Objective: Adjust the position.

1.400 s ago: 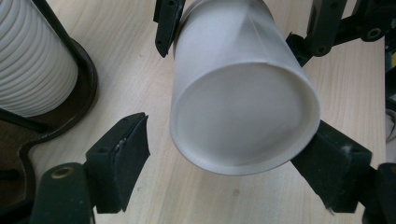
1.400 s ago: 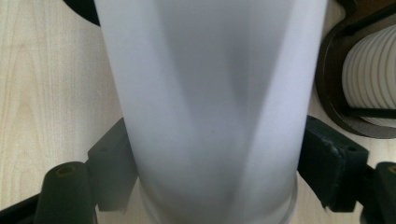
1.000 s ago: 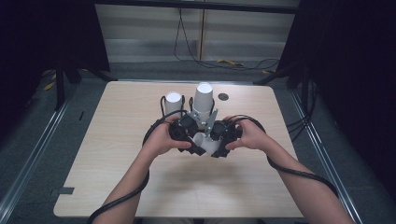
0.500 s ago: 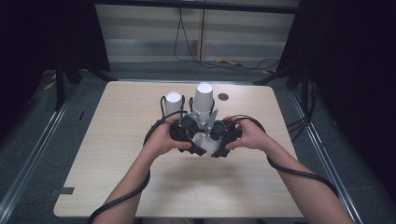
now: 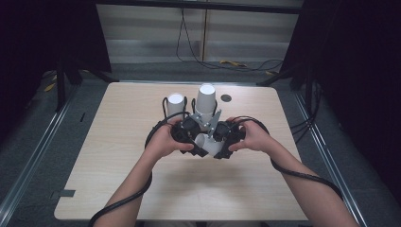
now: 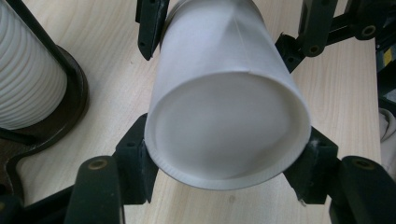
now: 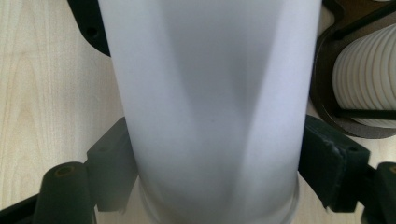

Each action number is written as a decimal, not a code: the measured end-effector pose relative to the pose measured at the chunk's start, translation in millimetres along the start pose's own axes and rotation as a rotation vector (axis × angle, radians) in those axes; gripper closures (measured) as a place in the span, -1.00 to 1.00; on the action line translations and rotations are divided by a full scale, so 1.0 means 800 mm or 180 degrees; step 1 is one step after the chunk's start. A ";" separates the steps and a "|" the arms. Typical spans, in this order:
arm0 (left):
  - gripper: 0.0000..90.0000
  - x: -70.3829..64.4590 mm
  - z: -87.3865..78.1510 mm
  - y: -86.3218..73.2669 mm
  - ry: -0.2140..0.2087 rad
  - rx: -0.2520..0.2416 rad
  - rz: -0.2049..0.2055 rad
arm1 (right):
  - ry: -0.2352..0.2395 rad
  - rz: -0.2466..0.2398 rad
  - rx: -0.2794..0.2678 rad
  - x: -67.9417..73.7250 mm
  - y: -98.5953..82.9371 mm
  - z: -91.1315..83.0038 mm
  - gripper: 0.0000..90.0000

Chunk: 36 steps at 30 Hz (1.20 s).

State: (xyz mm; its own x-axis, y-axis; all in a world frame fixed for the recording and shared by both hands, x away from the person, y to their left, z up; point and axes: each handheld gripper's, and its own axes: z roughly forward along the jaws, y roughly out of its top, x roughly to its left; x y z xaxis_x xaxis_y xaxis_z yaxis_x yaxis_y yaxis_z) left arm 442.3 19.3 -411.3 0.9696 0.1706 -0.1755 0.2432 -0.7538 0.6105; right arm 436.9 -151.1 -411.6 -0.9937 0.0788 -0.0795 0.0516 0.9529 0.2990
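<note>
A white paper cup (image 5: 208, 142) lies on its side above the table's middle, held from both ends. My left gripper (image 5: 196, 141) is shut on it; in the left gripper view its pads (image 6: 134, 161) clamp the cup (image 6: 224, 93) near the recessed base, which faces the camera. My right gripper (image 5: 219, 144) is shut on the same cup; in the right gripper view the cup (image 7: 210, 93) runs away from the camera between that gripper's pads (image 7: 329, 163). The other gripper's jaws show at the far end in each gripper view.
Two stacks of white cups stand in black wire holders just behind the hands, a short one (image 5: 175, 105) and a taller one (image 5: 206, 101). One ribbed stack (image 6: 23, 70) (image 7: 366, 79) is close beside the held cup. A small dark disc (image 5: 226, 98) lies farther back on the wooden table (image 5: 118, 156).
</note>
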 end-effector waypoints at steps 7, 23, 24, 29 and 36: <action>-0.20 0.000 0.000 0.000 -0.0009 -0.0003 -0.0004 | 0.0003 0.0053 -0.0005 0.000 -0.001 0.000 -0.56; -0.20 0.005 -0.009 -0.008 0.0011 -0.0069 -0.0091 | 0.0024 0.0311 -0.0272 -0.005 -0.014 -0.003 -0.70; -0.20 0.006 -0.010 -0.009 0.0009 -0.0063 -0.0086 | 0.0023 0.0309 -0.0282 -0.006 -0.015 -0.004 -0.70; -0.20 0.008 -0.013 -0.013 -0.0012 -0.0084 -0.0112 | 0.0026 0.0350 -0.0320 -0.005 -0.019 -0.003 -0.70; -0.20 0.010 -0.019 -0.019 -0.0024 -0.0131 -0.0133 | 0.0063 0.0397 -0.0521 -0.004 -0.030 -0.001 -0.70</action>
State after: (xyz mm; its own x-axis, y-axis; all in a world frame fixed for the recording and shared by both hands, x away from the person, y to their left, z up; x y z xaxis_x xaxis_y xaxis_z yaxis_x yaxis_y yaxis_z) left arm 447.1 41.6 -410.2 0.9584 0.1965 -0.2072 0.2845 -0.7193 0.6338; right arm 439.0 -174.9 -417.6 -0.9825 0.1859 -0.0141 0.1591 0.8757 0.4560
